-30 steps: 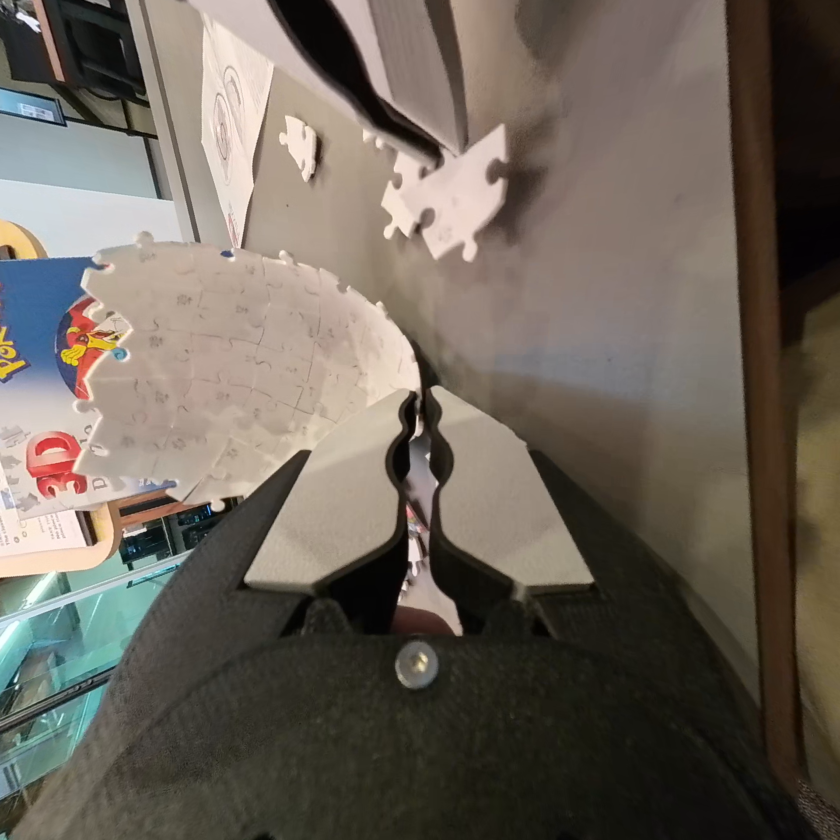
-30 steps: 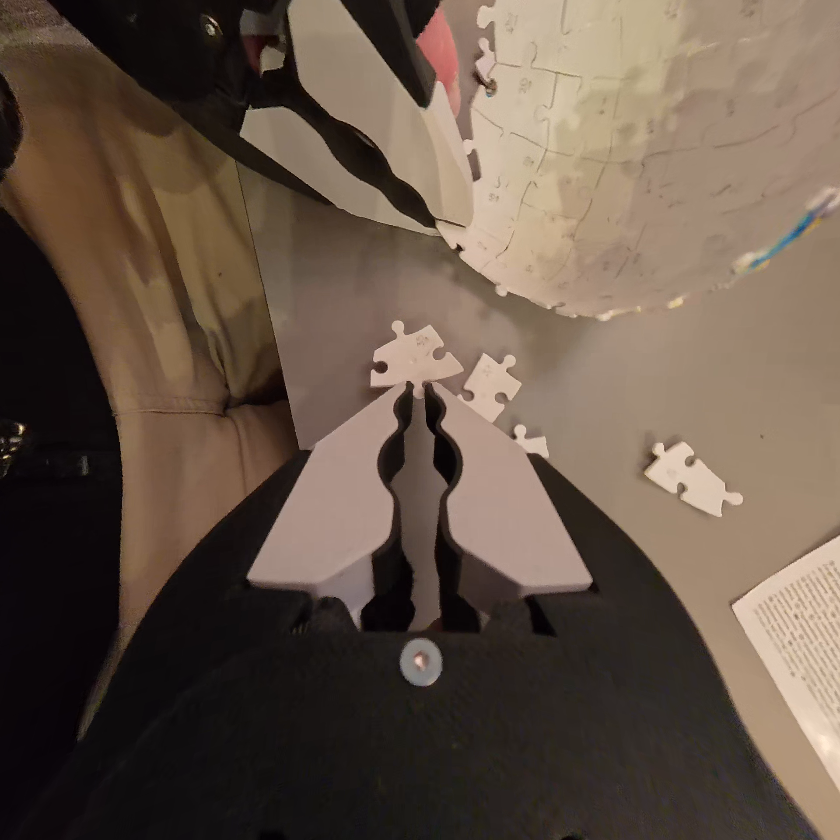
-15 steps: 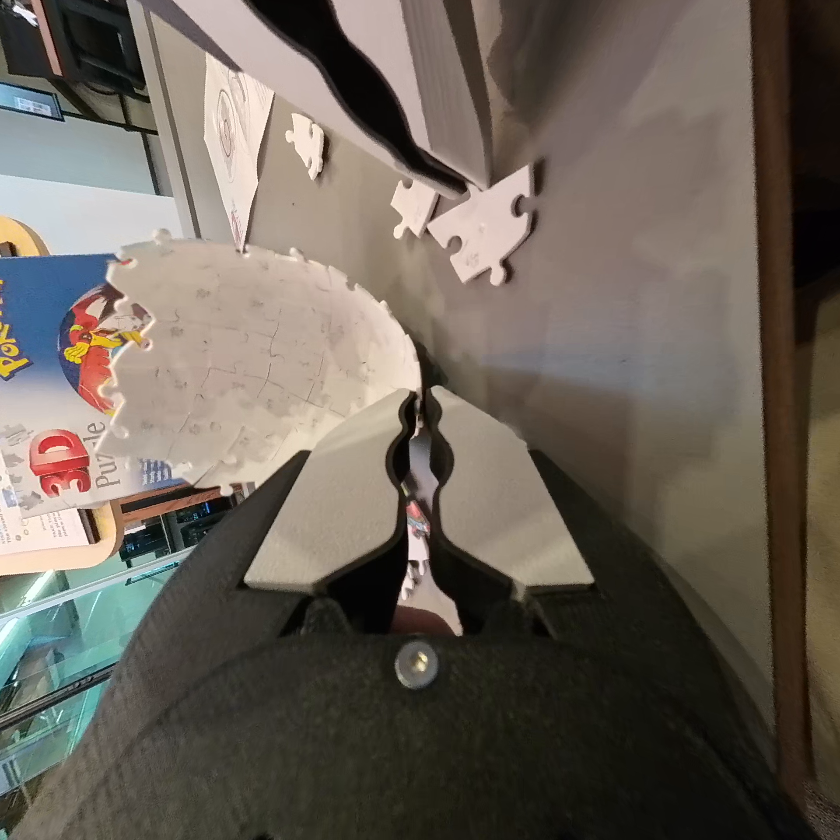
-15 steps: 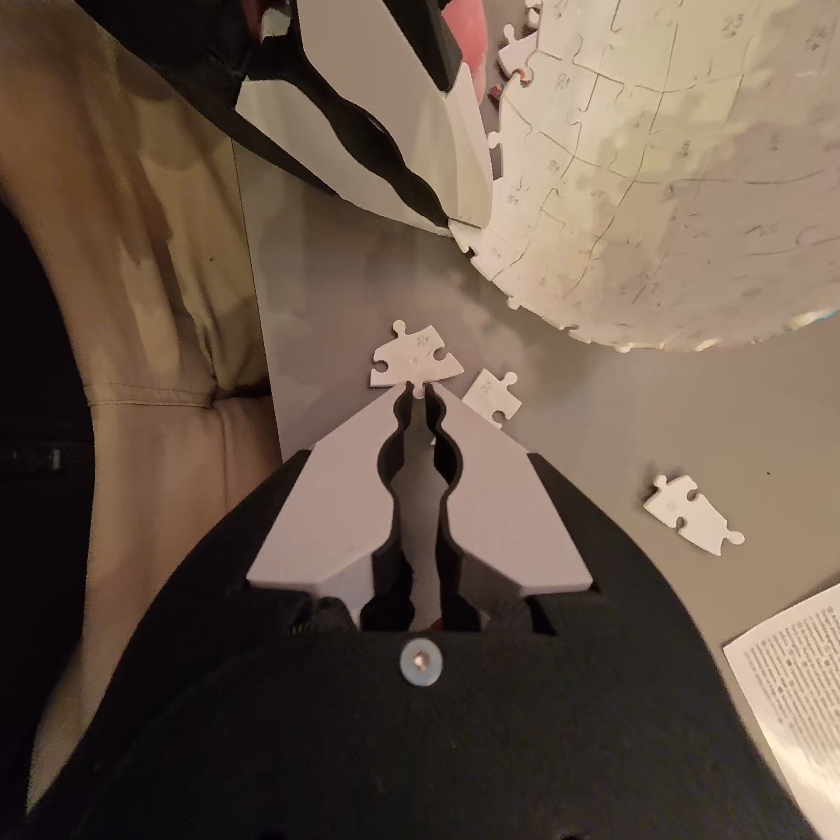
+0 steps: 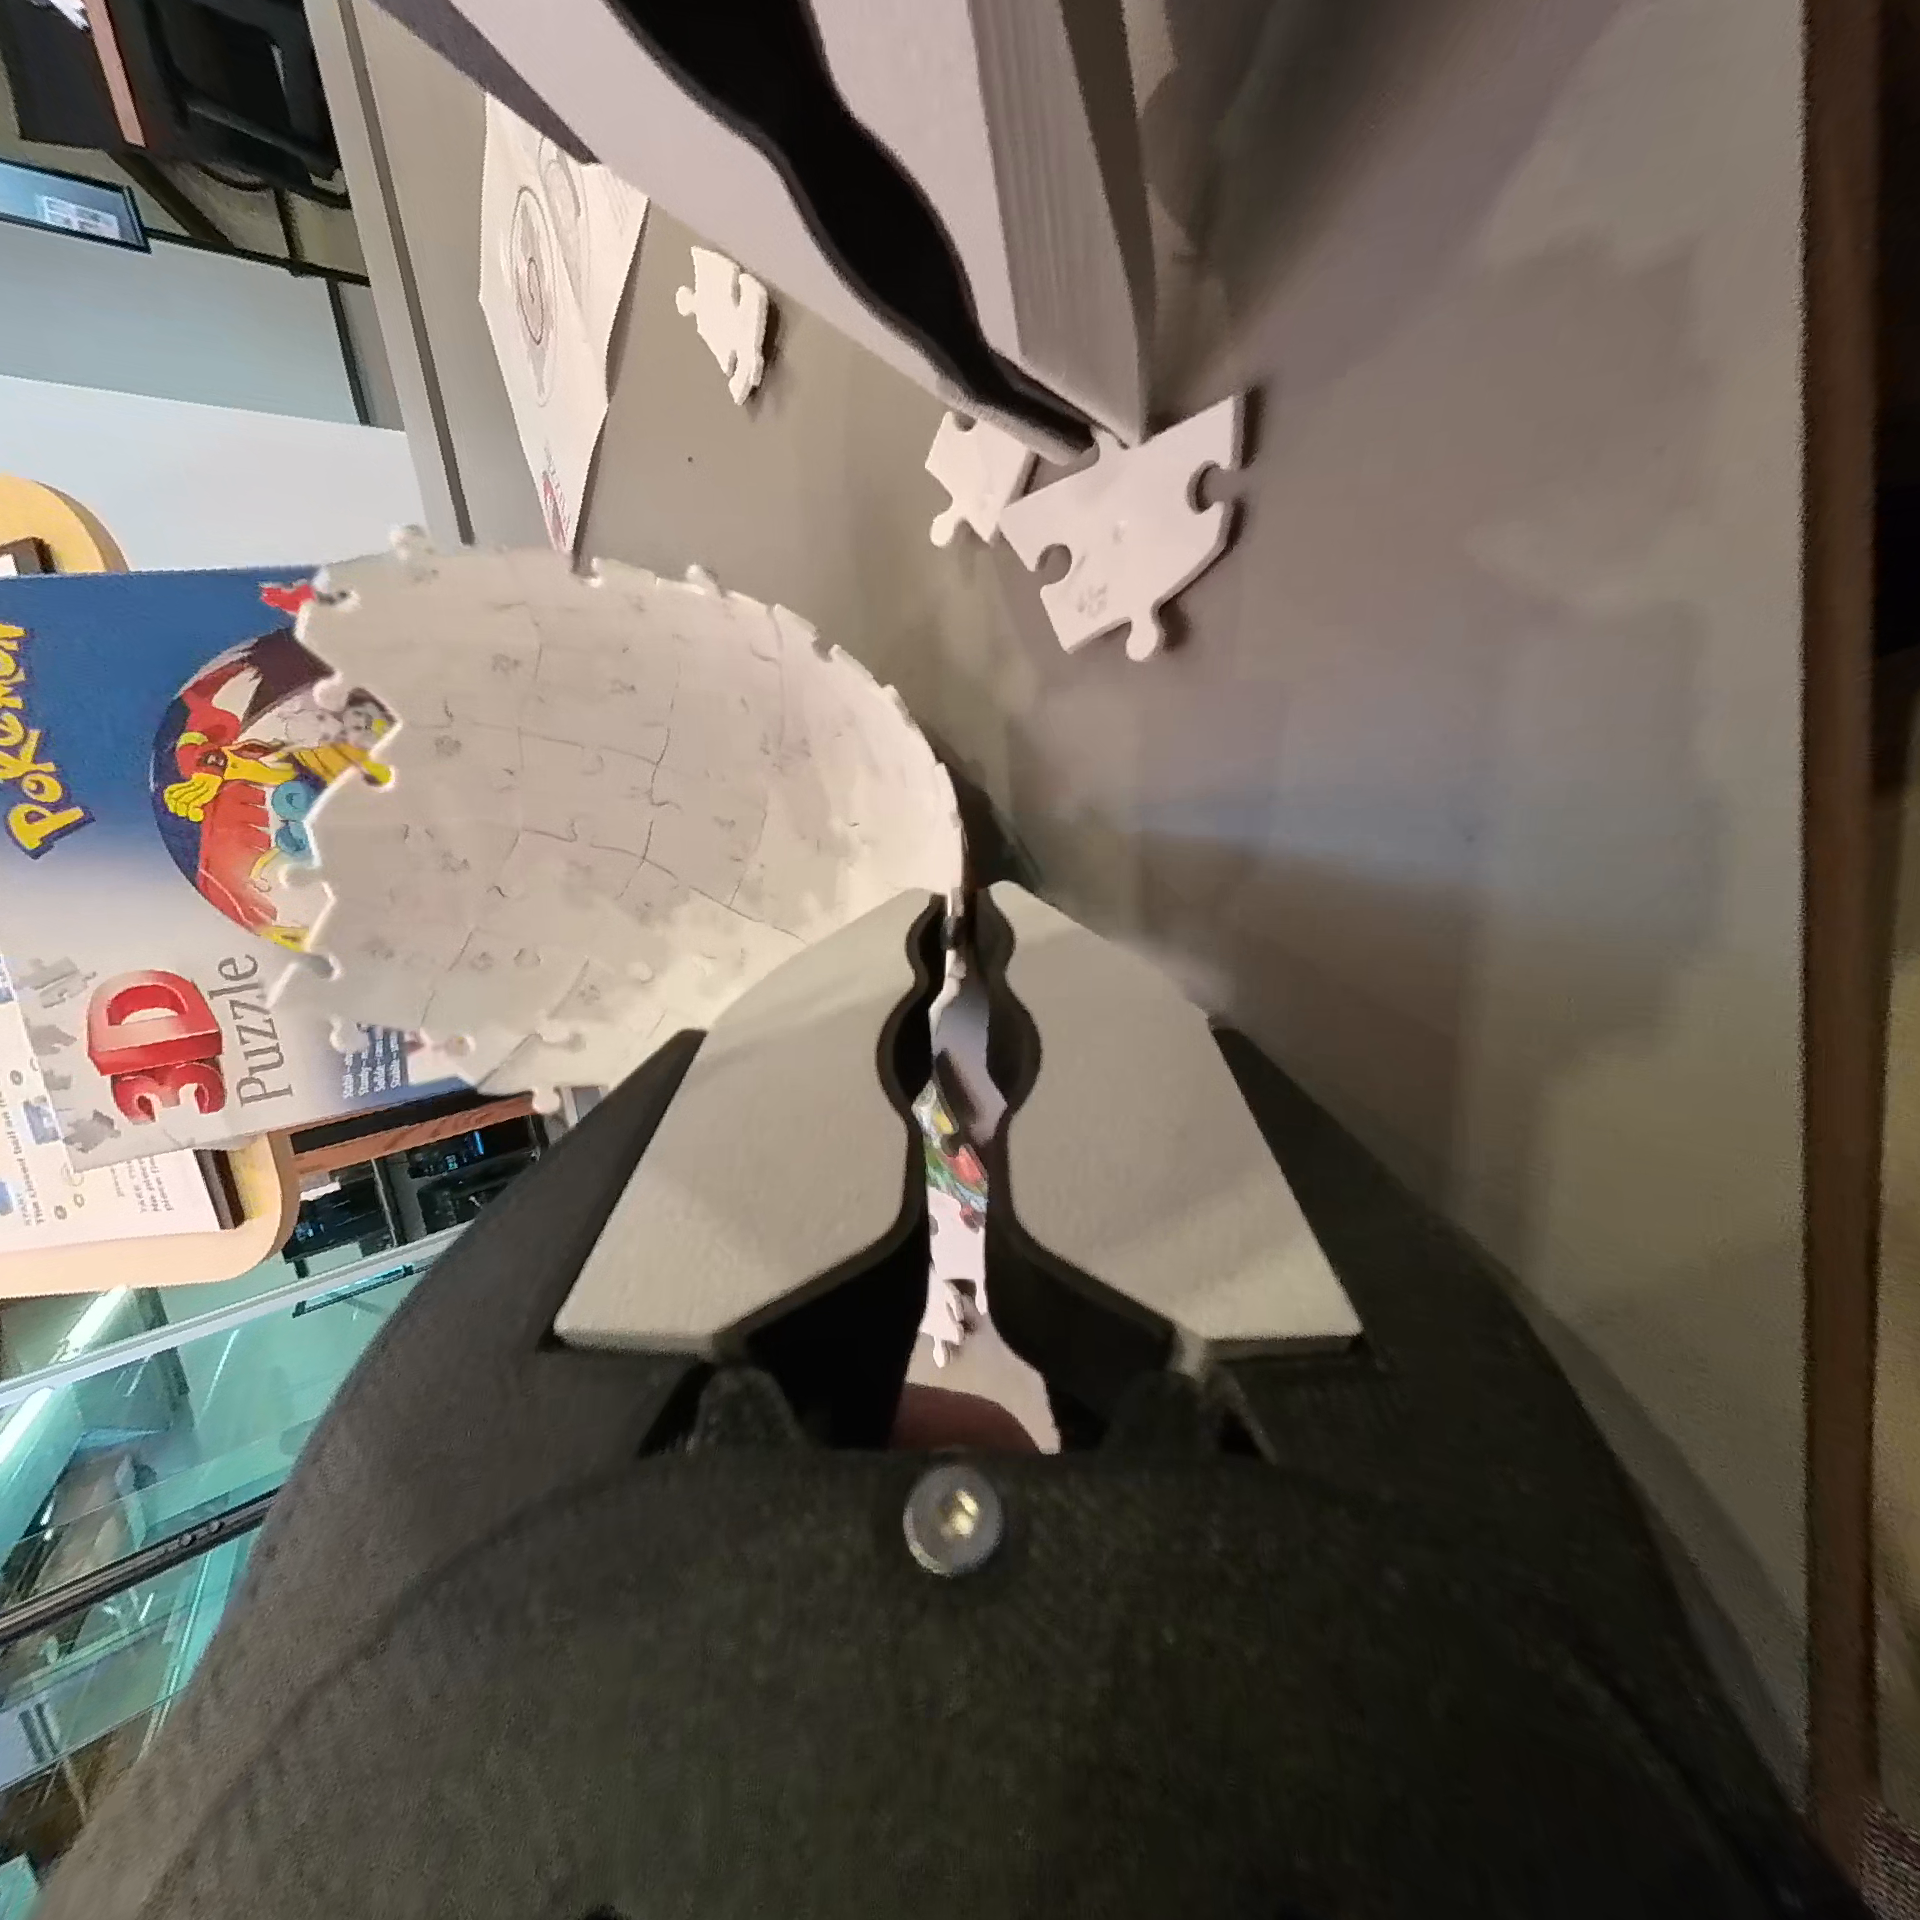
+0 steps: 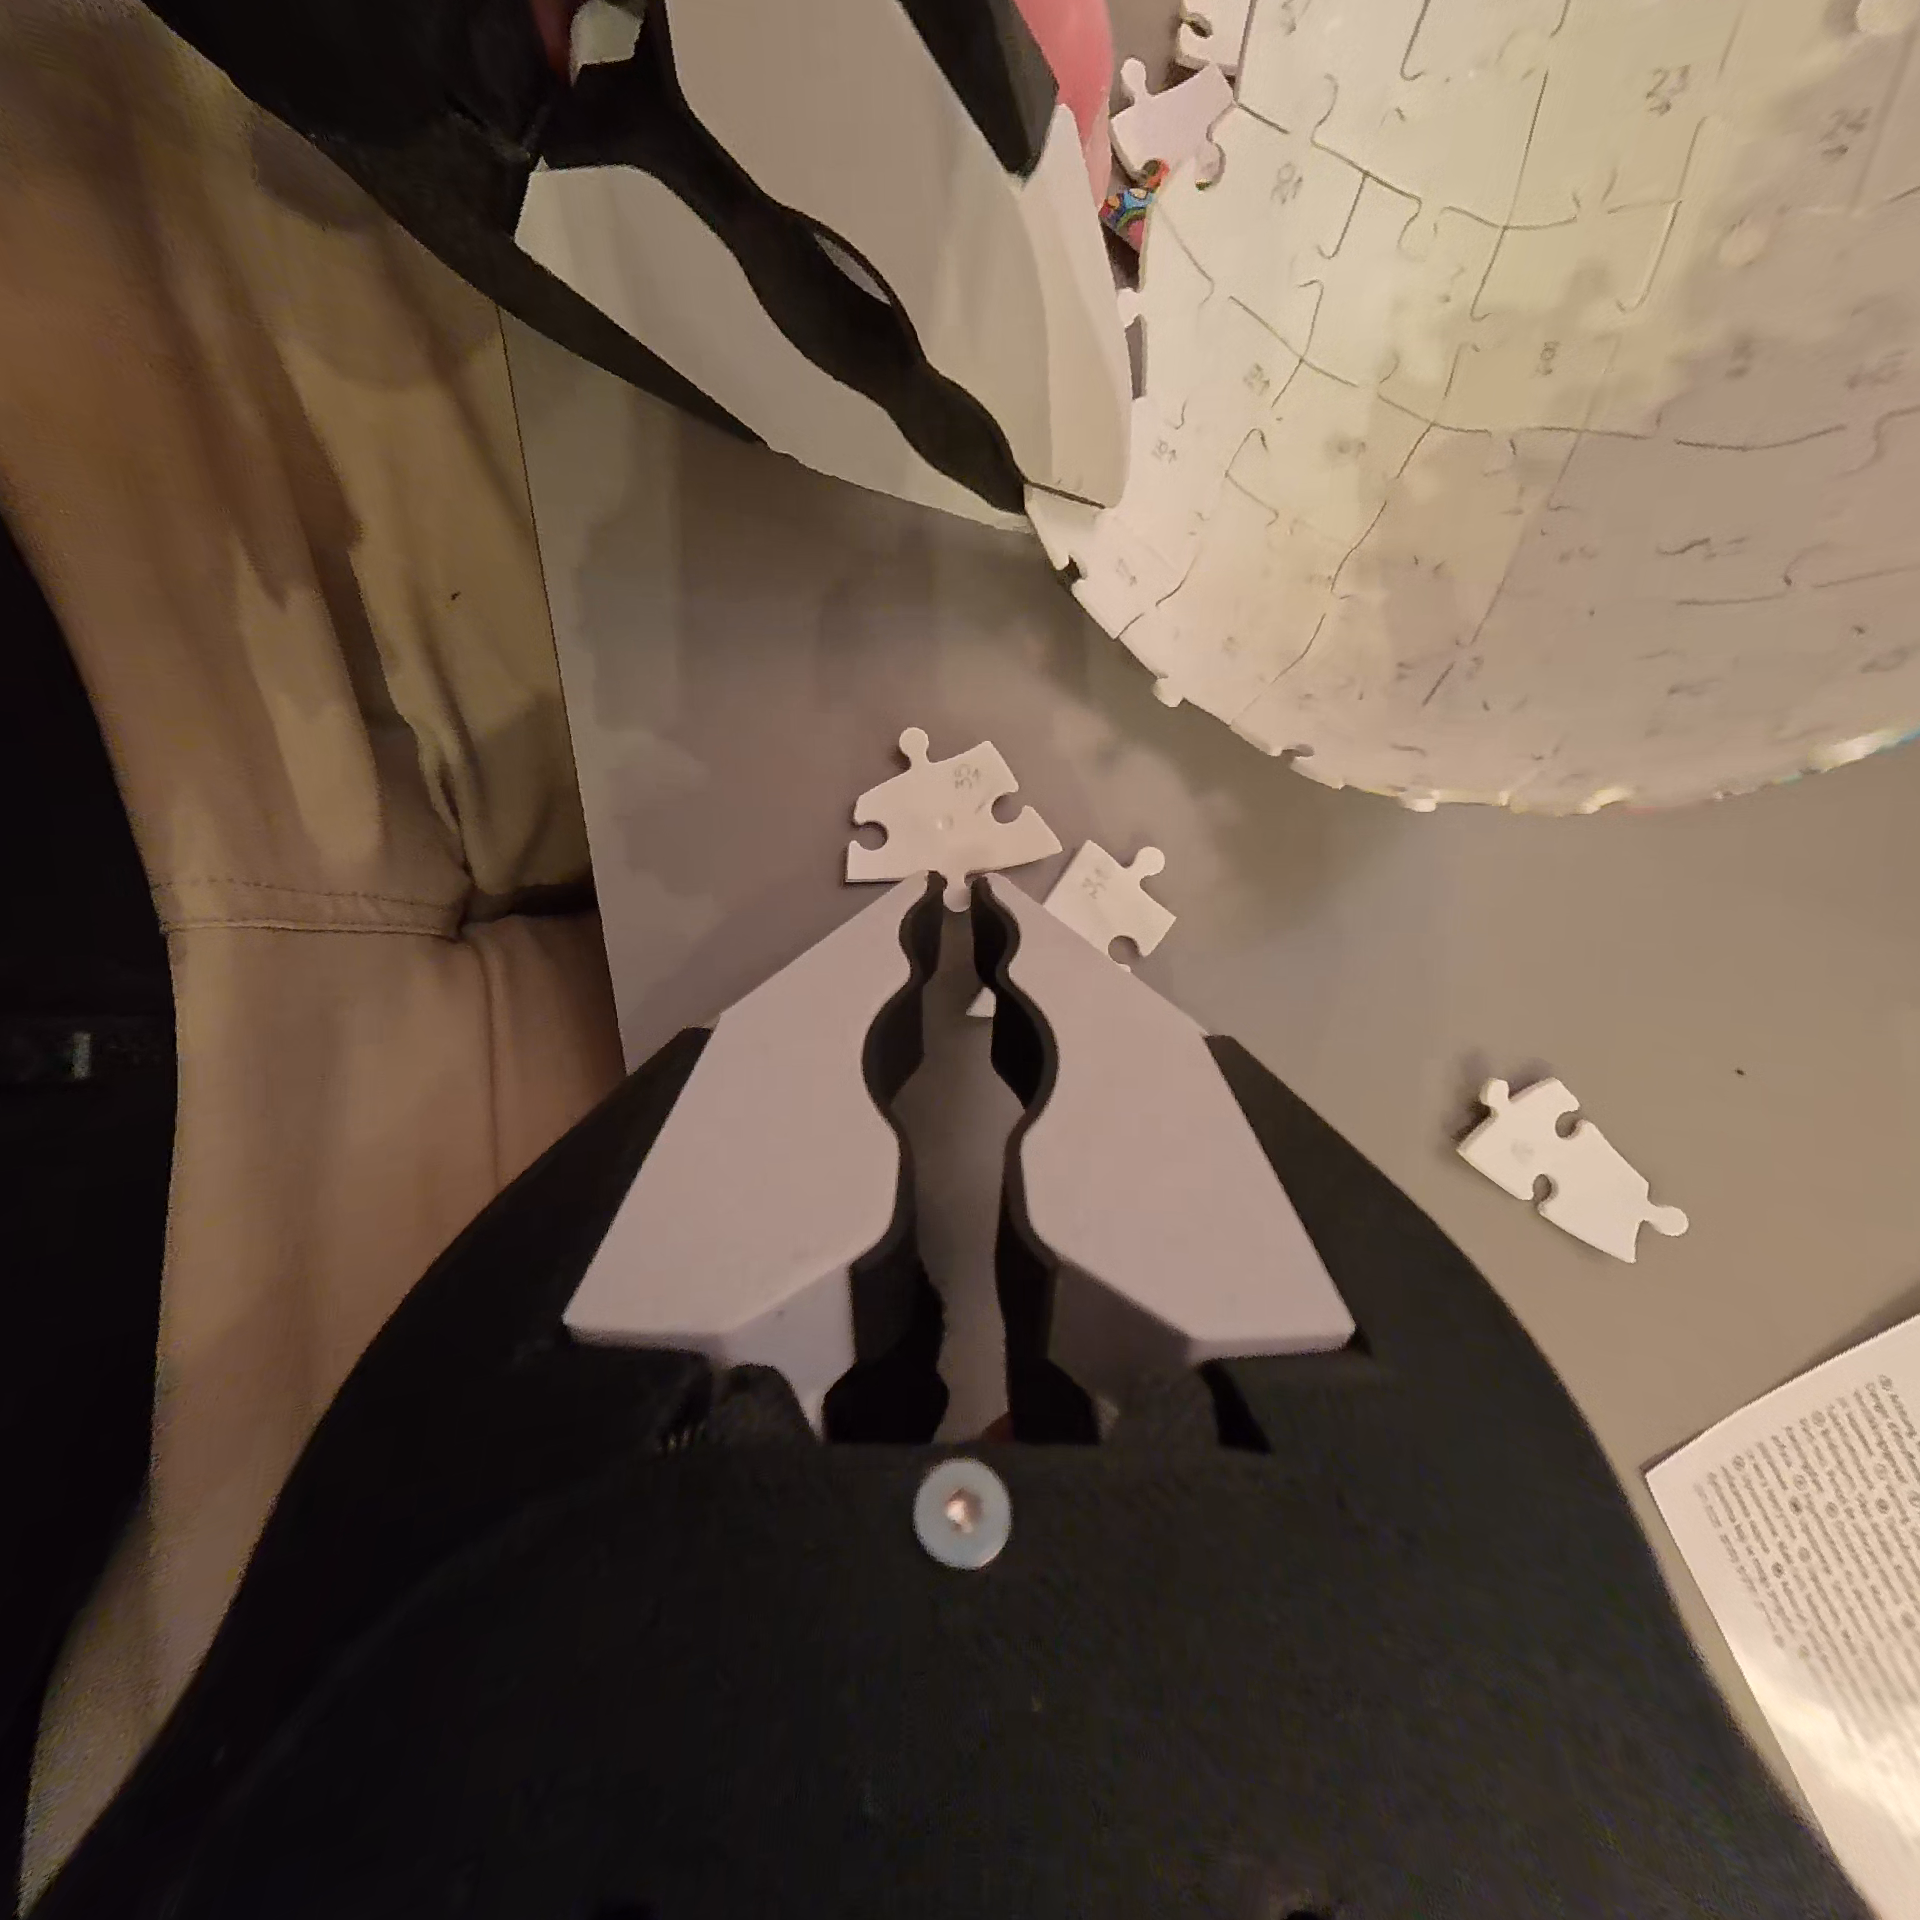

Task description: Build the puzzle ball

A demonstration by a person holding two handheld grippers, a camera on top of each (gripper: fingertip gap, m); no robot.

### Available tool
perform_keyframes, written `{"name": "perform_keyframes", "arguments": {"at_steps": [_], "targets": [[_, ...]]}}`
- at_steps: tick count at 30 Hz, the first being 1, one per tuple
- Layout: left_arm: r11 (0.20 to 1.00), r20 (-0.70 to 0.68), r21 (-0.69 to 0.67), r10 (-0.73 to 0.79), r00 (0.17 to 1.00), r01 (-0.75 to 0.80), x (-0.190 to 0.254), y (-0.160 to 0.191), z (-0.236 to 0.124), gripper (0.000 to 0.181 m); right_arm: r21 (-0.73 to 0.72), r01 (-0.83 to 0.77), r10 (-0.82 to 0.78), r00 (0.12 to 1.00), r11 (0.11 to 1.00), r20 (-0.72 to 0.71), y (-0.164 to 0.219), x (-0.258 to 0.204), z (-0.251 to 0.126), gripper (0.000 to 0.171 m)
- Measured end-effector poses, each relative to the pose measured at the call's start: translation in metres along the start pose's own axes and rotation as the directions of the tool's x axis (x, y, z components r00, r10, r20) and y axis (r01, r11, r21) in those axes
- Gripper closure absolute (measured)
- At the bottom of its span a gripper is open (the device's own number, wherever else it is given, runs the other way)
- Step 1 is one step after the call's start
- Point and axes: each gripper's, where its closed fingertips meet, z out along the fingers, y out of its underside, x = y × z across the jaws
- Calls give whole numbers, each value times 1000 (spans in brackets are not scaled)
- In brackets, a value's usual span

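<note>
Grey table [image 6: 1558, 935] underneath everything, stretching ahead of both grippers. Above it and up to the right of the right gripper [image 6: 958, 894], a half-built puzzle ball [image 6: 1507, 416], a curved white shell with a jagged open rim, off the surface. Held at its edge by the left gripper [image 5: 961, 914], pressed together on the shell wall, printed side of the shell showing in the slot between its fingers. Beyond the shell, left of the left gripper, a blue puzzle box [image 5: 114, 831] standing upright, and a printed sheet [image 5: 551, 312] farther ahead on the table. Directly ahead of the right gripper's tips, a loose piece [image 6: 951, 821], white side up, flat on the table, its nearest knob sitting in the narrow gap between the tips; fingers nearly together, but grip or mere contact impossible to tell. Just right of the tips, a second piece [image 6: 1112, 904], partly tucked under the right finger. Well off to the right, a third piece [image 6: 1558, 1169], apart from the rest. Risks, judged from here: pinch on a single knob too shallow, so likely to pivot or drop on lifting; flat piece hard to get under, so likely to skid away toward the table edge near the tan cushion [image 6: 312, 727]; neighbouring piece liable to be dragged along; thin edge hold on the shell prone to flexing, popping seams apart.
</note>
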Motion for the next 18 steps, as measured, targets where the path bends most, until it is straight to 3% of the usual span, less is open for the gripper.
{"name": "perform_keyframes", "arguments": {"at_steps": [18], "targets": [[1000,22,10,-10,1000,10,-5,-3,-2,172,15,-14,14,1000,1000,2,-1,1,1,168]]}}
